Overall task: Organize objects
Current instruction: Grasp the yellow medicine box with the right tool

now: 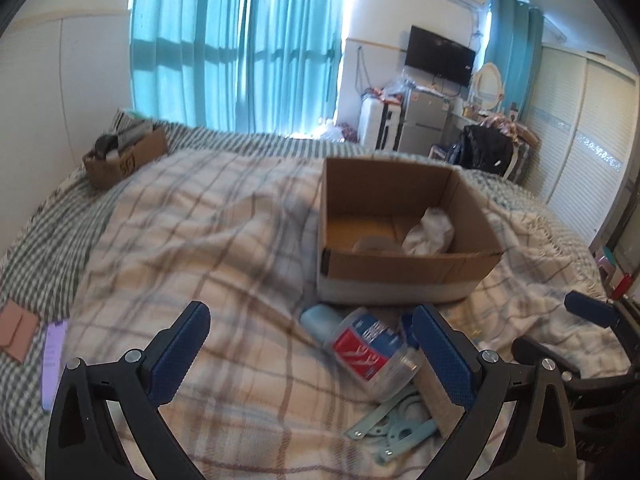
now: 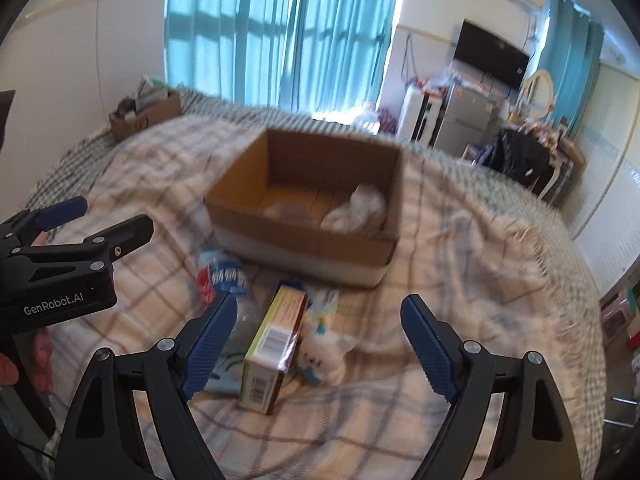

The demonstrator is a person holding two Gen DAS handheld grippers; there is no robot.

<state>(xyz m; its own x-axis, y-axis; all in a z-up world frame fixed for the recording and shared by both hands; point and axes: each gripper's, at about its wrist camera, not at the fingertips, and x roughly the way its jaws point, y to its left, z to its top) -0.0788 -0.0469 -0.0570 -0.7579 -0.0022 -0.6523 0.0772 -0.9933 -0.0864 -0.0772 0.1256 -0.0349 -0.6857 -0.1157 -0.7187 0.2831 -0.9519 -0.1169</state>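
Both empty: left gripper [image 1: 310, 350] wide open, right gripper [image 2: 320, 344] spread over small box [image 2: 272, 350]; bottle [image 1: 364, 346] loose on bed [image 1: 200, 240]; cardboard box [image 1: 404, 268] holding just crumpled white stuff [image 1: 430, 232]; barely started, looks like.

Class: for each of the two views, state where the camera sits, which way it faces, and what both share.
Left wrist: on the left gripper, aimed down over the bed at the bottle; open jaws show.
Right wrist: on the right gripper, over the carton; open jaws and left gripper show.
Shared: cardboard box, bottle.
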